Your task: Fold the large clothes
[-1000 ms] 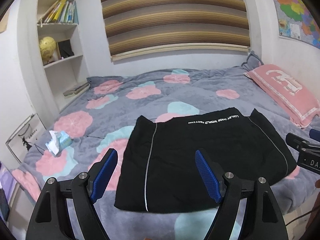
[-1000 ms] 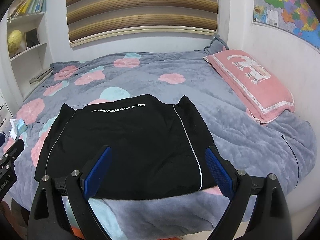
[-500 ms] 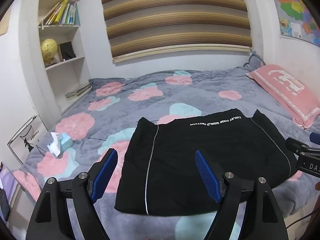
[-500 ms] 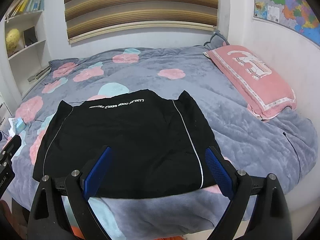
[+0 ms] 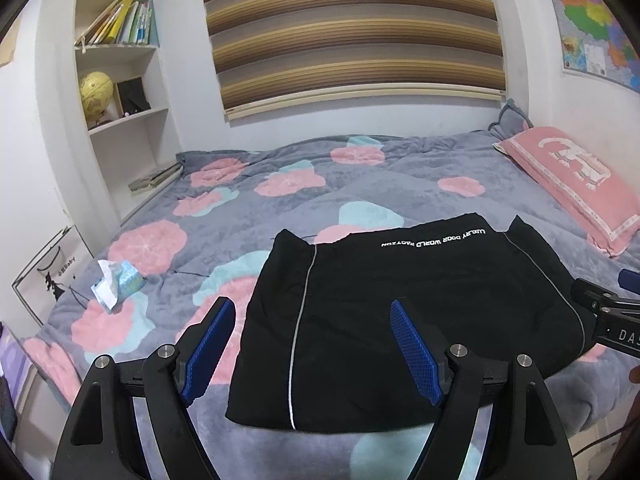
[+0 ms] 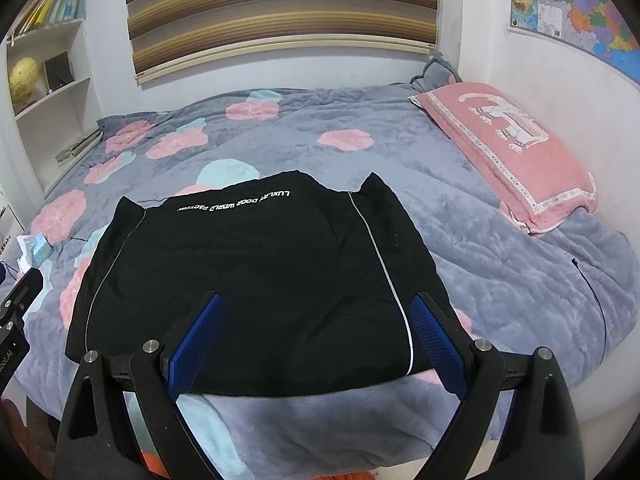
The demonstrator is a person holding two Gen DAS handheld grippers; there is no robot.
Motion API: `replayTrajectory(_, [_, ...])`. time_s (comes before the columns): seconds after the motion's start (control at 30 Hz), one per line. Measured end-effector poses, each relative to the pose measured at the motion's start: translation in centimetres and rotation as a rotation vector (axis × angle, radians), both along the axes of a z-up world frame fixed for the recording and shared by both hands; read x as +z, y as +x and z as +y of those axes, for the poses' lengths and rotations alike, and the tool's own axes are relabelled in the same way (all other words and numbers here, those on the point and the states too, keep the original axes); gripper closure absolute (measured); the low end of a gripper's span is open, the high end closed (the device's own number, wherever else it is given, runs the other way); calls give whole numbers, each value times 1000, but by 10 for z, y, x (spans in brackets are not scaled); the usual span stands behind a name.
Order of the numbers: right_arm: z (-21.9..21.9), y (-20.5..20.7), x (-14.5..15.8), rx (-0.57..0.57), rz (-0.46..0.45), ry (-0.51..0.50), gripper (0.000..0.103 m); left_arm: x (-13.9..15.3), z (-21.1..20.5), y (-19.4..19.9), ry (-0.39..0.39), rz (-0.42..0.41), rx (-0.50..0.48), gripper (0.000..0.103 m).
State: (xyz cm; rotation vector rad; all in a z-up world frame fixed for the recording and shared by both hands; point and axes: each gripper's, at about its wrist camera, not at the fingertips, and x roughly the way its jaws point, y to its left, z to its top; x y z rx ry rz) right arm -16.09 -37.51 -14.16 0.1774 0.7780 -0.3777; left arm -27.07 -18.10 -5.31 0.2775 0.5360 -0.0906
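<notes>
The left gripper [image 5: 312, 344] and right gripper [image 6: 316, 340] both stand spread wide, their blue ribbed pads gripping nothing. Just ahead of both, a smooth black garment [image 6: 256, 276] with thin white piping lies folded into a rough rectangle on the plush flowered blanket [image 6: 500, 280].

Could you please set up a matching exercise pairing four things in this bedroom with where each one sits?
Things:
1. black garment
2. pink pillow
3. yellow globe
4. tissue pack

Places:
A. on a shelf of the white bookcase
B. near the left edge of the bed
C. by the wall with the map
D. flat at the near edge of the bed

Pairs: 1-D, 2-C, 3-A, 4-B
</notes>
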Motion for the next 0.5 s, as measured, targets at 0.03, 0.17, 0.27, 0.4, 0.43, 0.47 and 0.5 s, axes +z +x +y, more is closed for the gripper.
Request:
replayTrajectory(0.03, [0, 1, -1, 2, 3, -1, 8, 0, 0, 1, 0, 1, 0, 22])
replayTrajectory(0.17, [0, 4, -4, 7, 12, 11, 8, -1, 1, 1, -1, 3, 1, 22])
replayTrajectory(0.27, [0, 7, -5, 15, 14, 13, 8, -3, 1, 3, 4, 6, 4, 22])
replayTrajectory(0.4, [1, 9, -6, 22, 18, 10, 8, -6, 1, 5, 25, 13, 24, 22])
replayTrajectory(0.43, [1, 10, -6, 25, 19, 8, 8, -6, 1, 6, 30, 11, 29, 22])
replayTrajectory(0.47, [1, 10, -7, 27, 22, 5, 8, -6, 1, 6, 32, 9, 30, 22])
replayTrajectory(0.5, [1, 11, -7, 29, 24, 4, 8, -6, 1, 7, 33, 6, 31, 22])
